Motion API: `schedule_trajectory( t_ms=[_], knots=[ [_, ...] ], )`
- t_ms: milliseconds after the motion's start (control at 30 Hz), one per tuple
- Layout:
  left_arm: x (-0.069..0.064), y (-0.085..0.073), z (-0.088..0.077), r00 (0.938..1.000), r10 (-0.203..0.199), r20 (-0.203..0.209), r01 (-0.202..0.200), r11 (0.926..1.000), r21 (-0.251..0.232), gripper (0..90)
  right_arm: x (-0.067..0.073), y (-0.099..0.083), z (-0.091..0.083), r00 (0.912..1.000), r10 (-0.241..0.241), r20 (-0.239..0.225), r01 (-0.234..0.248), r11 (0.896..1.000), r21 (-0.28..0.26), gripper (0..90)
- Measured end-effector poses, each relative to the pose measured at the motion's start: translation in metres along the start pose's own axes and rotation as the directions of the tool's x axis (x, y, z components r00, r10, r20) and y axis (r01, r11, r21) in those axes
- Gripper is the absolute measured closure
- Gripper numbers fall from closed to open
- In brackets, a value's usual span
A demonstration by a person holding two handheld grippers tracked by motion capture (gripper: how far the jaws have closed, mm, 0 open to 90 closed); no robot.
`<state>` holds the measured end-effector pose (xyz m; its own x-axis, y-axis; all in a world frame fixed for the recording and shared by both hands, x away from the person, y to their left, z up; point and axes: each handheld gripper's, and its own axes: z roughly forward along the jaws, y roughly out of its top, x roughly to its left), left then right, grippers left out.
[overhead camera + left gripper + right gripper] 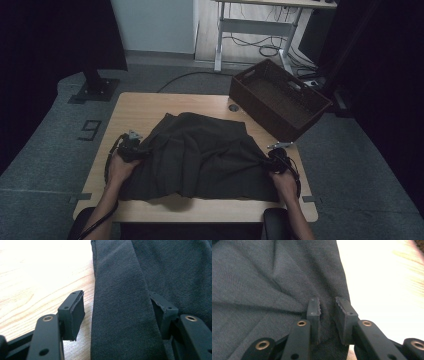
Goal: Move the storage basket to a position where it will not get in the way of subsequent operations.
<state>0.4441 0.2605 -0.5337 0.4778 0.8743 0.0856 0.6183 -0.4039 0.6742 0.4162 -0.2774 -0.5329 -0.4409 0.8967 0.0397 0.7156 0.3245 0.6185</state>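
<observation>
Right tongs [327,307] pinch dark cloth [200,155] edge — left tongs [117,312] agape.

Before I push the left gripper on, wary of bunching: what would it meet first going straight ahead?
Probably the dark cloth itself: a fold already lies between the open jaws of the left gripper, with more cloth beyond.

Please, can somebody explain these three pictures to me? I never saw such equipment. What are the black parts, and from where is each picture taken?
A person sits at a wooden table and holds a two-jaw gripper in each hand. The high view looks down from above. The other two views come from a camera on each gripper, looking along its black jaws. A dark cloth lies on the table; a brown basket stands at the far right corner. The left gripper has open jaws around a fold of cloth. The right gripper pinches the cloth's edge.
</observation>
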Motion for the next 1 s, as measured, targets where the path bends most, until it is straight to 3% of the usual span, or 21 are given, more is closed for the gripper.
schedule_trajectory(
  t_ms=[67, 167, 300, 367, 433, 533, 600, 667, 767, 900, 1000],
  knots=[
    [-0.003, 0.002, -0.008, 0.9999, -0.007, 0.014, 0.007, 0.9993, -0.038, 38.3, 0.003, 0.002, -0.002, 0.9997, 0.01, -0.023, -0.01, 1.0, 0.013, 61.2],
    [-0.007, 0.008, -0.022, 0.9984, -0.026, 0.051, 0.03, 0.9955, -0.09, 39.0, 0.015, 0.004, -0.01, 0.9974, 0.018, -0.069, -0.021, 0.999, -0.034, 56.0],
    [-0.021, 0.013, -0.032, 0.9943, -0.006, 0.107, 0.018, 0.9934, -0.113, 39.0, 0.042, 0.011, -0.017, 0.9912, -0.024, -0.13, 0.013, 0.996, -0.085, 53.8],
    [-0.028, 0.012, -0.032, 0.9942, 0.01, 0.107, 0.001, 0.9951, -0.099, 39.1, 0.057, 0.013, -0.015, 0.9848, -0.05, -0.166, 0.035, 0.995, -0.092, 56.3],
    [-0.033, 0.007, -0.028, 0.9963, 0.028, 0.082, -0.022, 0.997, -0.075, 39.8, 0.073, 0.013, -0.009, 0.9769, -0.082, -0.197, 0.064, 0.993, -0.096, 60.7],
    [-0.031, -0.003, -0.022, 0.9988, 0.016, 0.046, -0.014, 0.9992, -0.038, 40.7, 0.091, 0.01, 0.003, 0.9671, -0.124, -0.222, 0.11, 0.991, -0.075, 64.0],
    [-0.028, -0.01, -0.017, 0.9995, 0.026, 0.017, -0.026, 0.9997, -0.005, 41.9, 0.099, 0.007, 0.011, 0.9668, -0.145, -0.21, 0.141, 0.989, -0.036, 67.2],
    [-0.026, -0.015, -0.014, 0.9993, 0.036, -0.002, -0.036, 0.9993, 0.008, 42.4, 0.102, 0.004, 0.012, 0.9713, -0.166, -0.171, 0.16, 0.986, -0.048, 77.3],
    [-0.02, -0.015, -0.012, 0.9999, 0.003, -0.01, -0.003, 1.0, 0.005, 42.1, 0.097, 0.002, 0.009, 0.9731, -0.176, -0.149, 0.174, 0.984, -0.025, 87.7],
    [-0.014, -0.014, -0.01, 0.9997, -0.006, -0.022, 0.006, 1.0, 0.003, 42.1, 0.087, -0.001, 0.003, 0.9797, -0.176, -0.096, 0.177, 0.984, 0.0, 89.3],
    [-0.008, -0.013, -0.008, 0.9996, -0.017, -0.023, 0.017, 0.9998, 0.004, 42.0, 0.074, -0.006, -0.001, 0.9861, -0.149, -0.073, 0.15, 0.989, 0.0, 89.5]
  ],
)
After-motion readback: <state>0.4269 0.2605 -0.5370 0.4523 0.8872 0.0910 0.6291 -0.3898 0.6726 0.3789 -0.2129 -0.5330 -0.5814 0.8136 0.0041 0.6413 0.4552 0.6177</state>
